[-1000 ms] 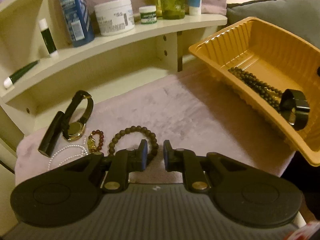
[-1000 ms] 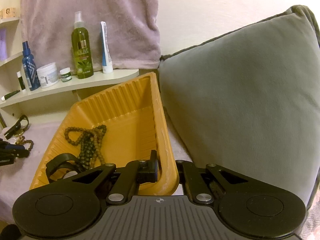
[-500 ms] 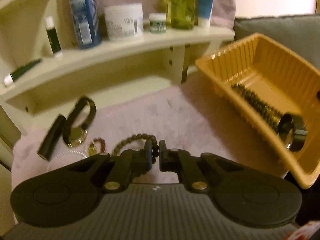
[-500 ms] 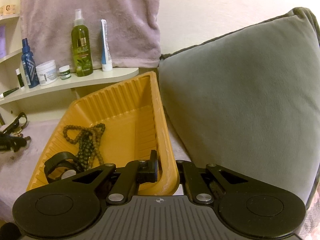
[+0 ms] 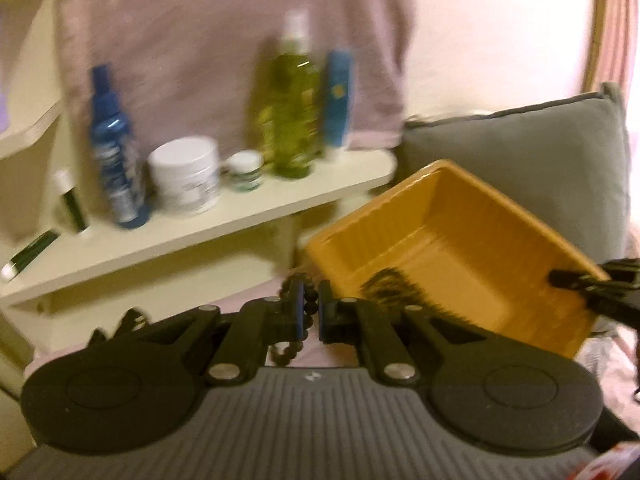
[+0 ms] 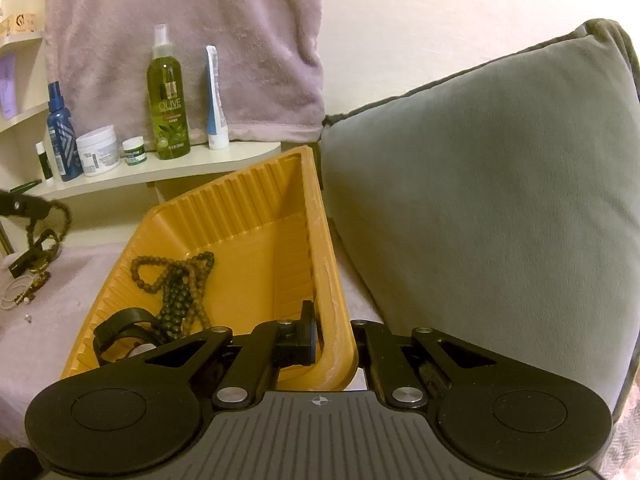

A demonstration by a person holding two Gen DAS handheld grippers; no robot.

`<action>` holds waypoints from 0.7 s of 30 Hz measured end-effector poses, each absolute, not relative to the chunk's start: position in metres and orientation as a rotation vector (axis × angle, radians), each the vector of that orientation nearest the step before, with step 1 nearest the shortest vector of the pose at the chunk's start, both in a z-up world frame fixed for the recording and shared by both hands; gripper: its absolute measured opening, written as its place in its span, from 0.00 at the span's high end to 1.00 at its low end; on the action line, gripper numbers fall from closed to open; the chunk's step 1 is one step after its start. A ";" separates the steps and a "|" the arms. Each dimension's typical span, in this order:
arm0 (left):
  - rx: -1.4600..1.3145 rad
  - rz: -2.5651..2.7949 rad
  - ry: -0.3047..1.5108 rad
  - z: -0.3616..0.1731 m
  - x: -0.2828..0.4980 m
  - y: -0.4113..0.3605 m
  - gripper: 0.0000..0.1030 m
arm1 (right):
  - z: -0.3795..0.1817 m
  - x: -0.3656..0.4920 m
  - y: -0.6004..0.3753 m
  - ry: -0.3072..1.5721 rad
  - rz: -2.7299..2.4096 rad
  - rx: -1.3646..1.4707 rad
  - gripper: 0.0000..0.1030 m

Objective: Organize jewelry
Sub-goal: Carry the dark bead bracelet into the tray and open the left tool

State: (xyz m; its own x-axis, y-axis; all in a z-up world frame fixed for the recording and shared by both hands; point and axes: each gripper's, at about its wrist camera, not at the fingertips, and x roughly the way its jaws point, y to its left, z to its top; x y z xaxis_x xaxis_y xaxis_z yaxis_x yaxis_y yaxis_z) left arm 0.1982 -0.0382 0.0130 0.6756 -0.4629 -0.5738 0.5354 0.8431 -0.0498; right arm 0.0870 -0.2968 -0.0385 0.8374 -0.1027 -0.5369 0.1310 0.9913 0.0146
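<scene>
My left gripper (image 5: 314, 312) is shut on a brown bead bracelet (image 5: 307, 307), which hangs below the fingers in the air, just left of the orange tray (image 5: 460, 216). The right wrist view shows that bracelet (image 6: 60, 220) dangling at the far left, above the cloth. My right gripper (image 6: 334, 340) is shut on the orange tray's (image 6: 240, 216) near rim and holds it tilted. Inside the tray lie a dark bead necklace (image 6: 180, 284) and a black strap watch (image 6: 120, 332).
A gold watch (image 6: 40, 256), a pearl bracelet (image 6: 14, 292) and a small reddish bracelet (image 6: 36, 280) lie on the pink cloth (image 6: 60, 320). A shelf (image 6: 160, 170) with bottles and jars stands behind. A grey cushion (image 6: 480, 200) is right of the tray.
The left gripper shut on the brown bead bracelet and lifted it off the cloth, swinging toward the tray. The right gripper kept still on the tray's rim.
</scene>
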 end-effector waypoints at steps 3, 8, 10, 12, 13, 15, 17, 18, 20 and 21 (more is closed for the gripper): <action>0.123 -0.613 0.599 0.019 0.192 -0.058 0.95 | -0.038 0.087 -0.297 0.565 -0.124 0.051 0.95; 0.131 -0.672 0.598 0.017 0.187 -0.093 0.95 | -0.038 0.086 -0.296 0.566 -0.121 0.055 0.95; 0.129 -0.687 0.605 0.014 0.186 -0.104 0.95 | -0.038 0.086 -0.295 0.566 -0.121 0.056 0.95; 0.132 -0.698 0.614 0.010 0.187 -0.113 0.95 | -0.038 0.086 -0.296 0.566 -0.119 0.059 0.95; 0.133 -0.703 0.620 0.007 0.188 -0.117 0.95 | -0.038 0.085 -0.295 0.565 -0.118 0.060 0.95; 0.133 -0.710 0.628 0.004 0.189 -0.122 0.95 | -0.038 0.085 -0.295 0.565 -0.117 0.062 0.95; 0.134 -0.714 0.634 0.001 0.188 -0.126 0.95 | -0.038 0.085 -0.294 0.564 -0.116 0.063 0.95; 0.135 -0.716 0.638 0.000 0.188 -0.127 0.95 | -0.038 0.085 -0.294 0.564 -0.116 0.063 0.95; 0.137 -0.720 0.641 -0.002 0.188 -0.128 0.95 | -0.038 0.084 -0.294 0.564 -0.117 0.065 0.95; 0.139 -0.722 0.643 -0.003 0.188 -0.129 0.94 | -0.038 0.085 -0.294 0.564 -0.118 0.066 0.95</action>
State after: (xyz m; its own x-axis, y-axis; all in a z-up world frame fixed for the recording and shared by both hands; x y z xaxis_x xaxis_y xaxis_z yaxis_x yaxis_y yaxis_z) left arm 0.1881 -0.1295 -0.0030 0.5684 -0.5712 -0.5922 0.6539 0.7504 -0.0962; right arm 0.0845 -0.2939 -0.0383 0.8387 -0.0932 -0.5366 0.1294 0.9911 0.0301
